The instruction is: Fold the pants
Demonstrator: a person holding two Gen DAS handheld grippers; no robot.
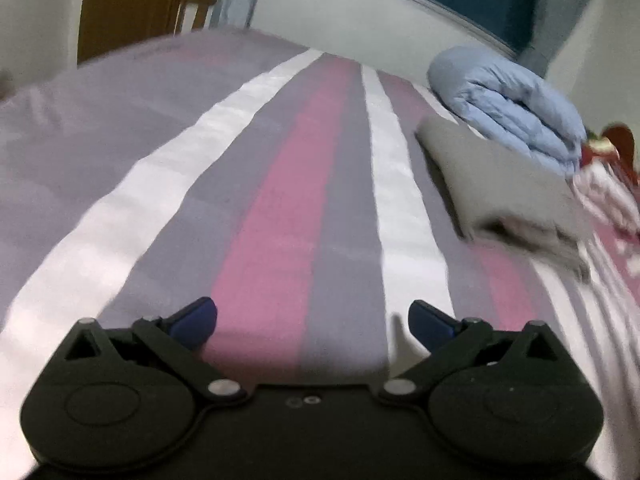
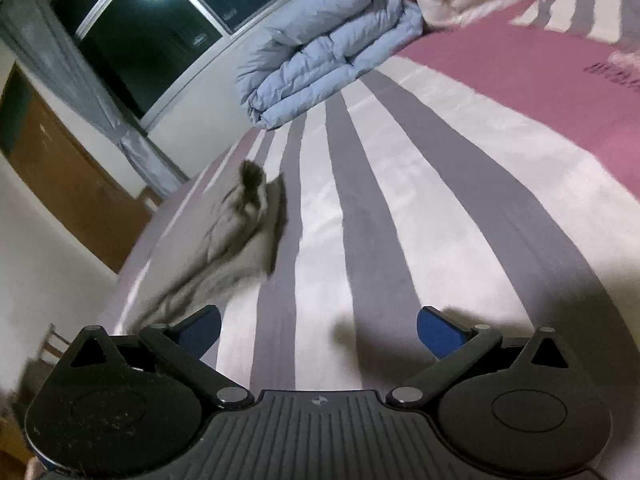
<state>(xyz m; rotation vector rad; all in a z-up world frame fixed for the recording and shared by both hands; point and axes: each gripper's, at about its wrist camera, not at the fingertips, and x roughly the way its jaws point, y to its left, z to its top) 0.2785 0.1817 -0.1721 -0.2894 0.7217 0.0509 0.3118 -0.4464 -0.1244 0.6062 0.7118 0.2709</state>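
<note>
The grey pants [image 1: 500, 184] lie folded in a flat bundle on the striped bed, to the right in the left wrist view. In the right wrist view the pants [image 2: 236, 236] lie ahead and to the left, blurred, with a rumpled end nearest me. My left gripper [image 1: 313, 322] is open and empty, low over the pink and grey stripes, well left of the pants. My right gripper [image 2: 319, 330] is open and empty over the white and grey stripes, with its left finger [image 2: 200, 330] close to the pants' near end.
A folded light blue duvet [image 1: 508, 108] lies beyond the pants near the window wall; it also shows in the right wrist view [image 2: 320, 52]. A white and red bundle [image 1: 604, 176] lies at the bed's right. A wooden door [image 2: 60, 184] and grey curtain [image 2: 100, 92] stand beyond the bed.
</note>
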